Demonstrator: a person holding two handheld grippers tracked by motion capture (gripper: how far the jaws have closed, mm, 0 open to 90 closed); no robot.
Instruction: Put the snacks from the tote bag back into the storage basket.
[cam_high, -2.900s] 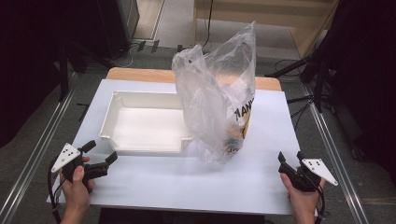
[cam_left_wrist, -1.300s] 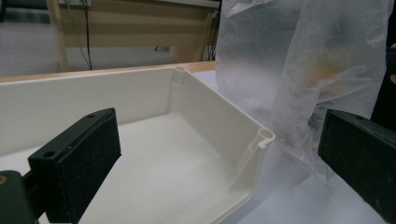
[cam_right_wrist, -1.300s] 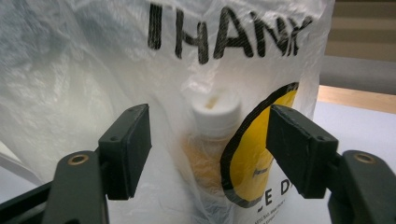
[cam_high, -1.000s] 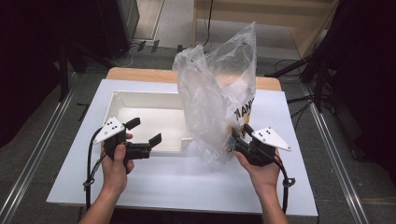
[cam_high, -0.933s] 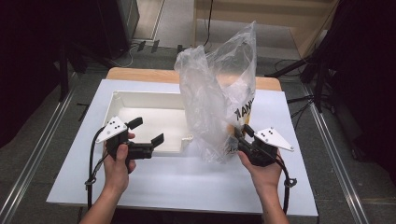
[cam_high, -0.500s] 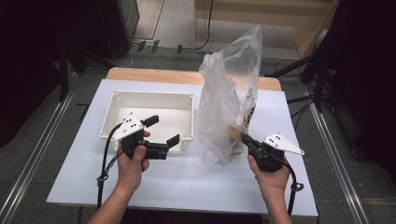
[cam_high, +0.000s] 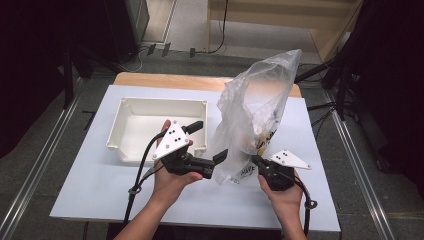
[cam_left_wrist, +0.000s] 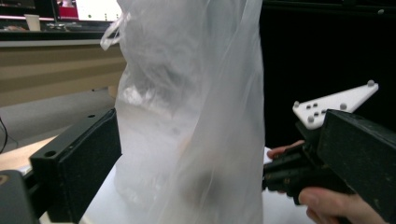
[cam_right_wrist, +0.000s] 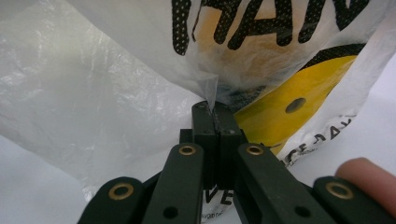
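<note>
Two grippers meet at one clear plastic bag (cam_high: 257, 115) standing upright on the white table (cam_high: 90, 185), just at three o'clock of the white plastic bin (cam_high: 131, 150). The right gripper (cam_high: 255, 161) comes in from the bag's five o'clock, its jaws pressed fully together on a pinch of film at the bag's lower edge. The left gripper (cam_high: 210, 142) at eight o'clock stands wide open, the bag's side between its jaws, neither visibly pressing it.

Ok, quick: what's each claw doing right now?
Left claw: open, its jaws either side of the plastic bag, not pinching it.
Right claw: closed, clamped on a fold of the plastic bag's film.
</note>
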